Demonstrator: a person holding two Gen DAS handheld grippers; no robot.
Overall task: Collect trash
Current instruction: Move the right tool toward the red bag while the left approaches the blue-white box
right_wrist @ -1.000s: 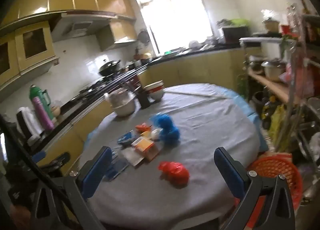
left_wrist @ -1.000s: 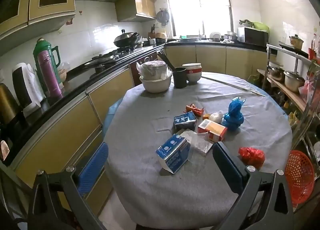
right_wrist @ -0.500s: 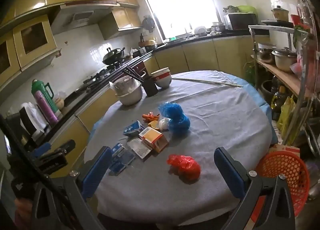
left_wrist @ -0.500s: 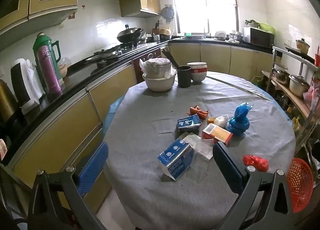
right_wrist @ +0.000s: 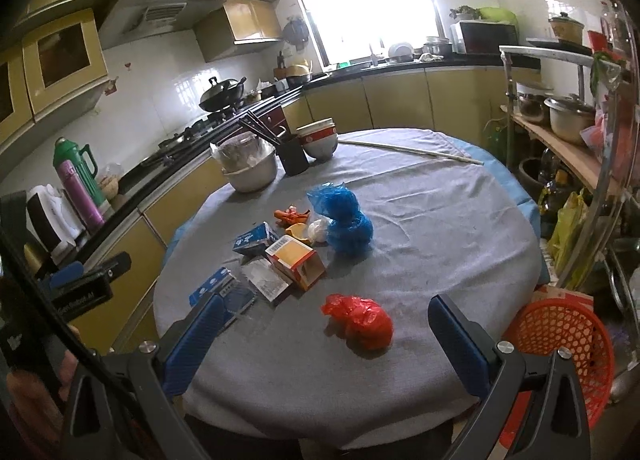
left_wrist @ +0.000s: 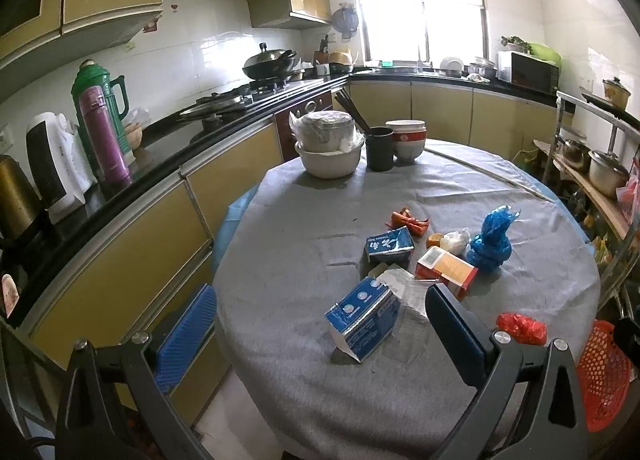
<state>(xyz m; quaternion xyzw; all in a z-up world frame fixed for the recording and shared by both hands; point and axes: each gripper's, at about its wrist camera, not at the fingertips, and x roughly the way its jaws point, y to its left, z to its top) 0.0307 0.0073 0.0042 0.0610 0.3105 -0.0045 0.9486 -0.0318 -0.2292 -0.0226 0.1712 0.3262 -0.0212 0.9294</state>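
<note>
Trash lies on the round grey-clothed table: a blue carton nearest me, a smaller blue carton, an orange box, a blue plastic bag, a crumpled red bag and orange peel. My left gripper hangs open above the table's near edge, with the blue carton between its fingers' line but apart from them. In the right wrist view the red bag lies just ahead of my open right gripper. An orange-red mesh basket stands at the right, beside the table.
At the table's far side stand a covered bowl, a black cup with chopsticks and stacked bowls. A black counter with flasks runs along the left. A metal rack with pots stands on the right.
Both grippers have drawn back and risen a little, so the table and trash sit farther ahead. The right view has swung to bring the red bag to centre. Nothing was grasped.
</note>
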